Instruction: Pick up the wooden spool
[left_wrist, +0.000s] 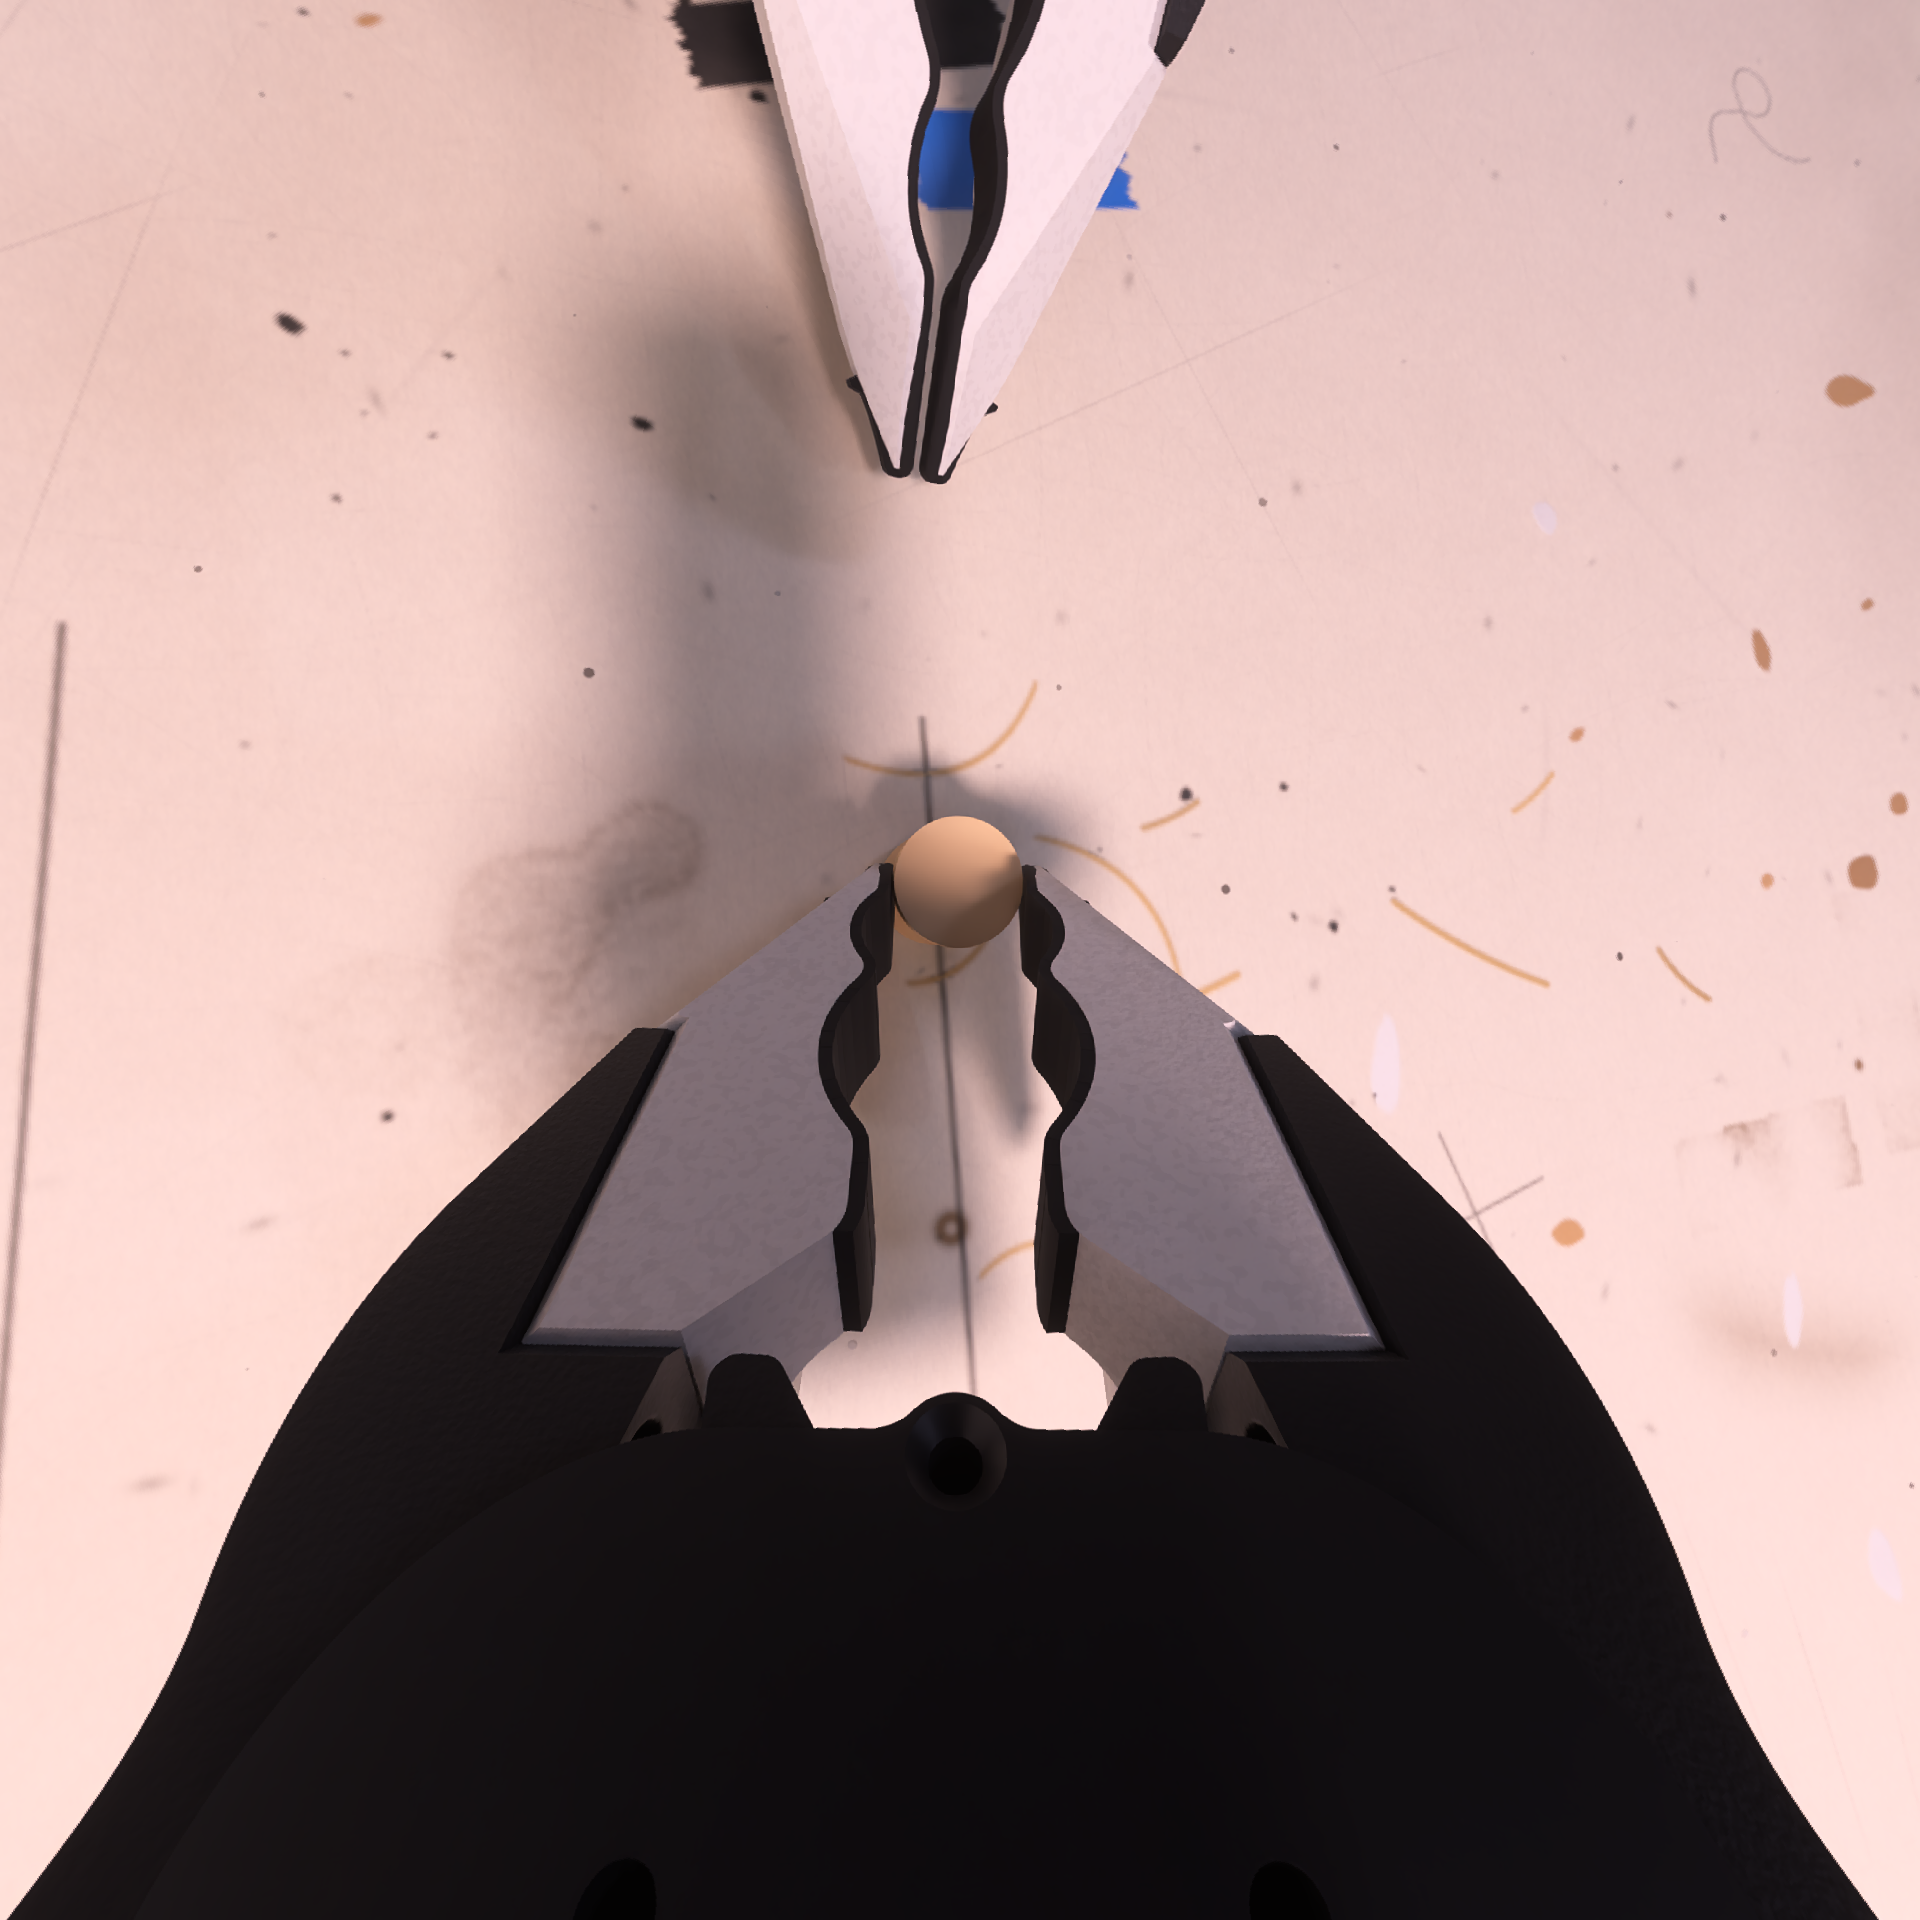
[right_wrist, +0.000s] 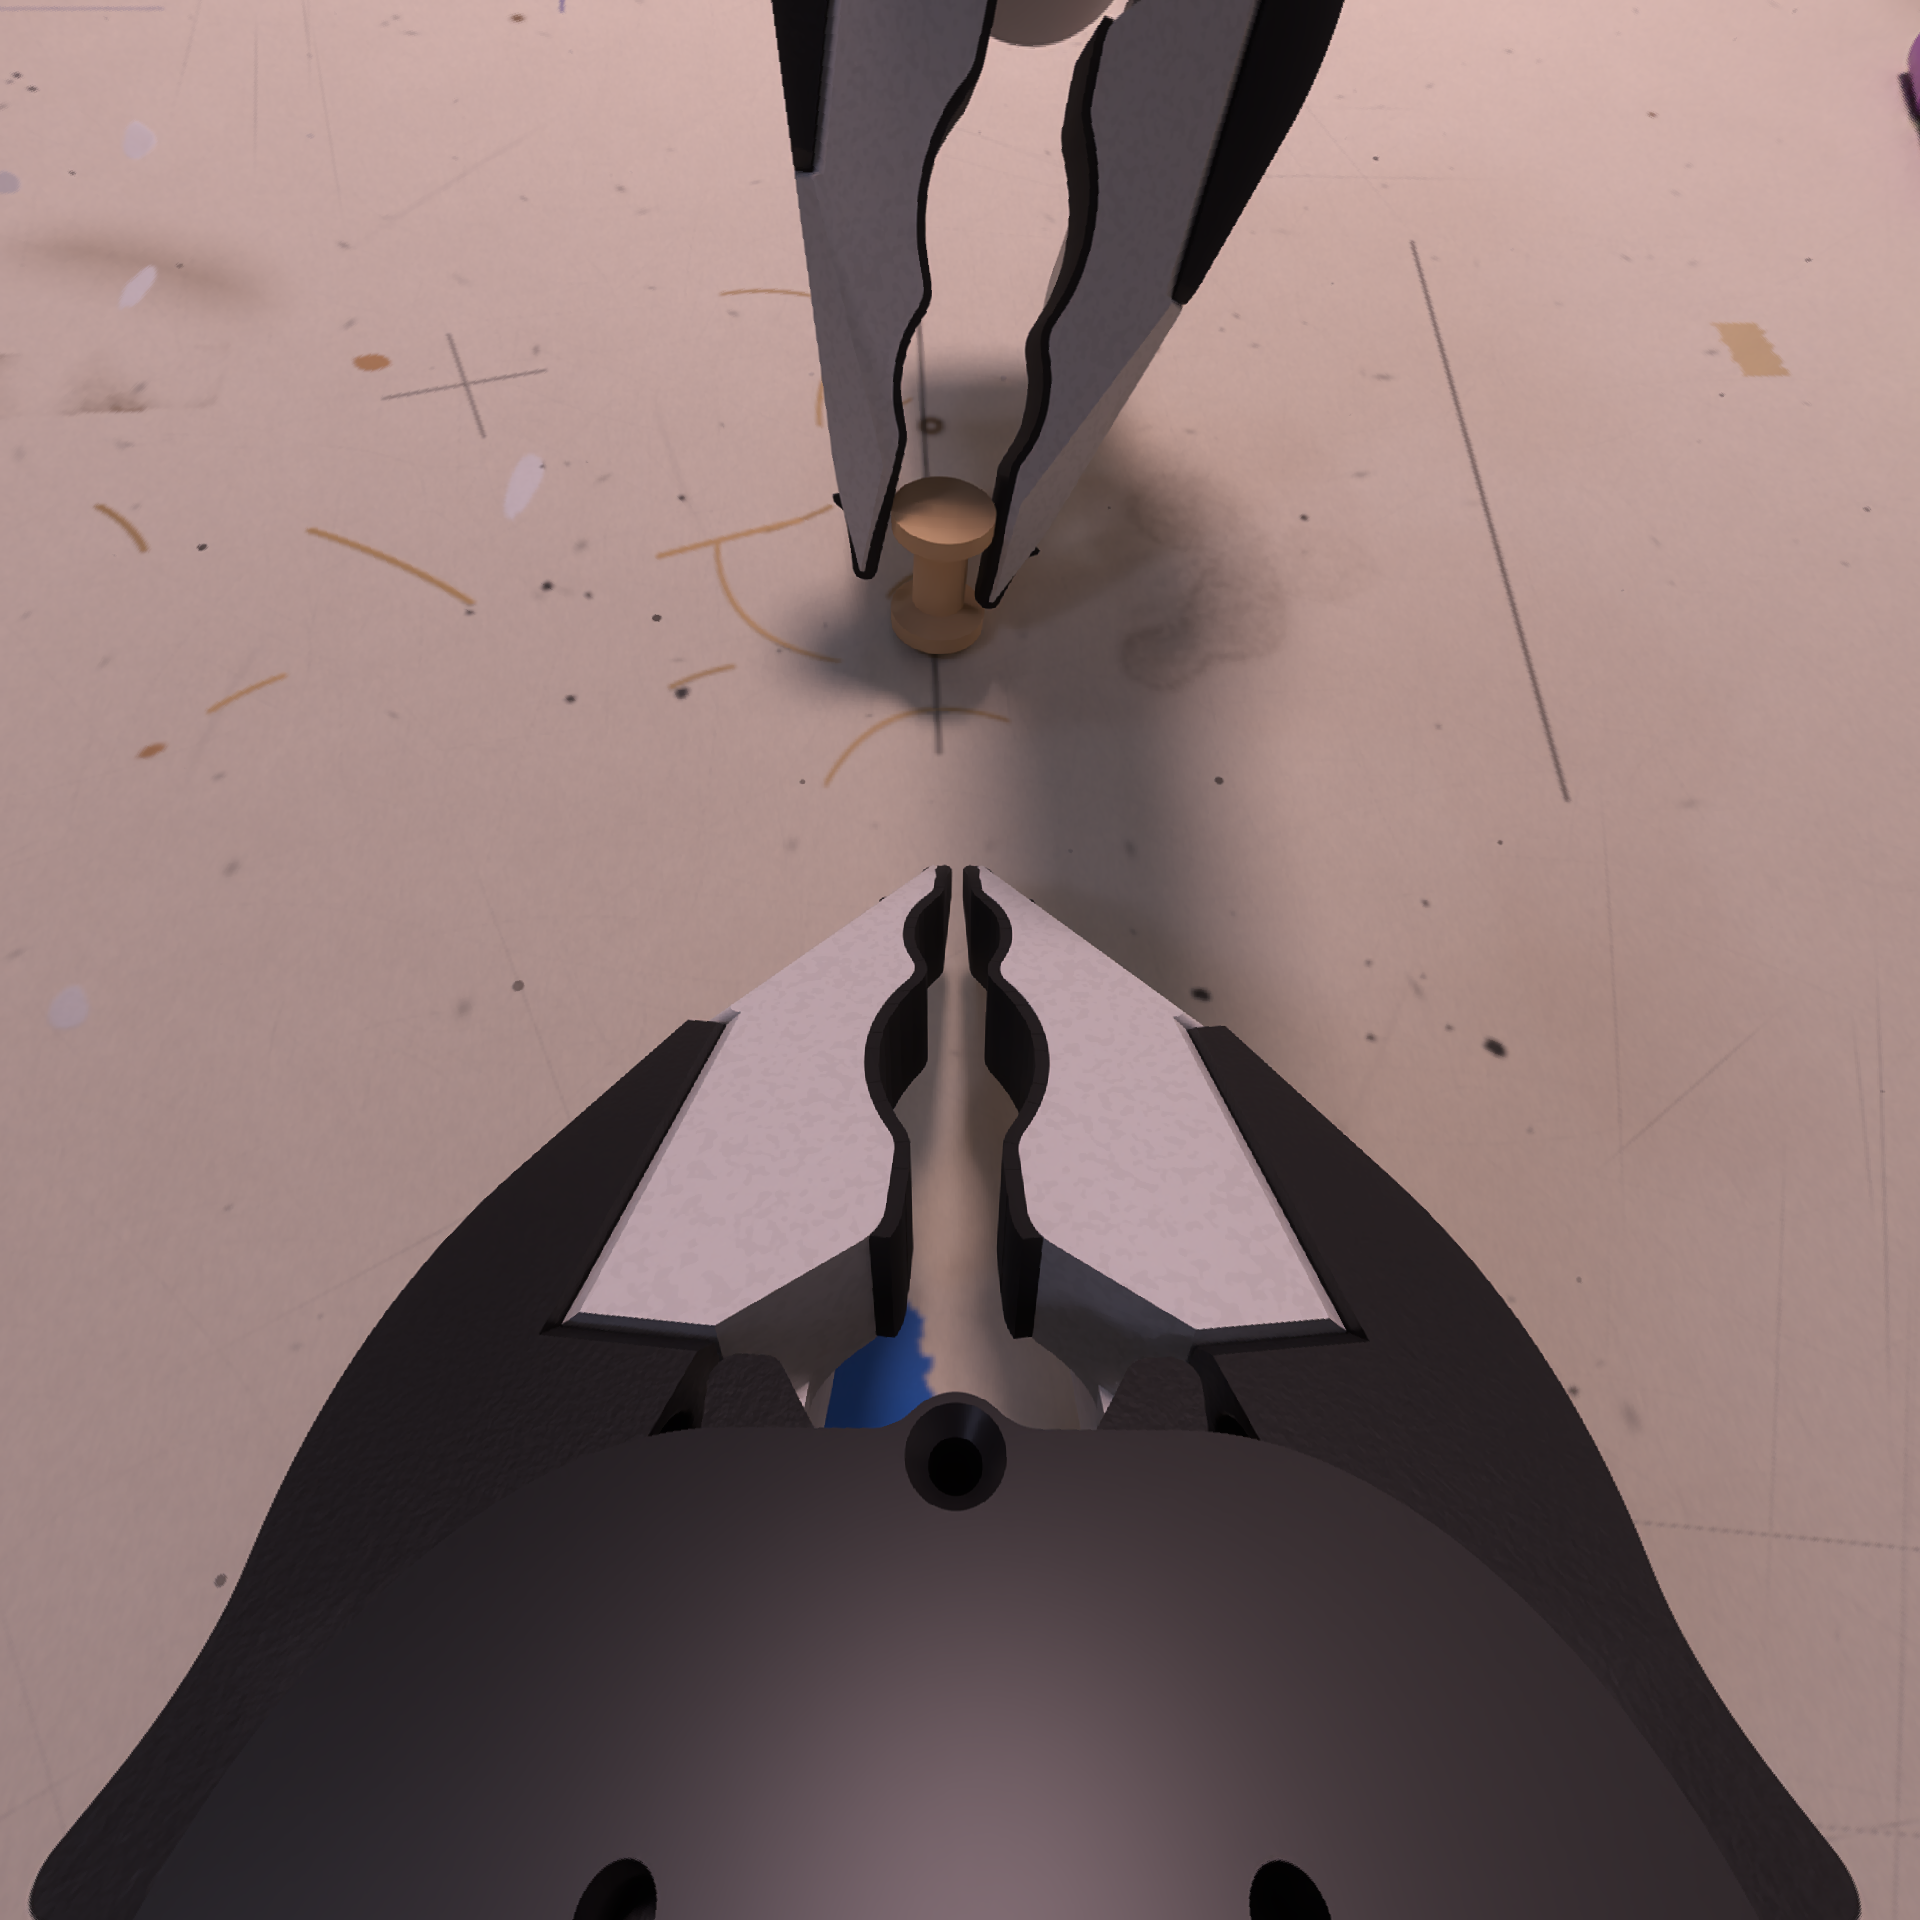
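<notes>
The wooden spool (left_wrist: 957, 881) is small and tan, with a round flange at each end. It stands upright on the stained pinkish table (left_wrist: 312, 727). My left gripper (left_wrist: 957, 883) is shut on its top flange, one fingertip on each side. The right wrist view shows the spool (right_wrist: 938, 566) side-on between the left gripper's tips (right_wrist: 928, 587), with its lower flange at or just above the table. My right gripper (right_wrist: 957, 873) is shut and empty, a short way from the spool and pointing at it. It also shows in the left wrist view (left_wrist: 914, 473).
A blue patch (left_wrist: 951, 156) lies on the table under the right gripper and also shows in the right wrist view (right_wrist: 873, 1382). A tan tape scrap (right_wrist: 1751, 348) and a purple thing (right_wrist: 1912, 94) lie at the far right. The table (right_wrist: 312, 935) bears stains and pencil lines.
</notes>
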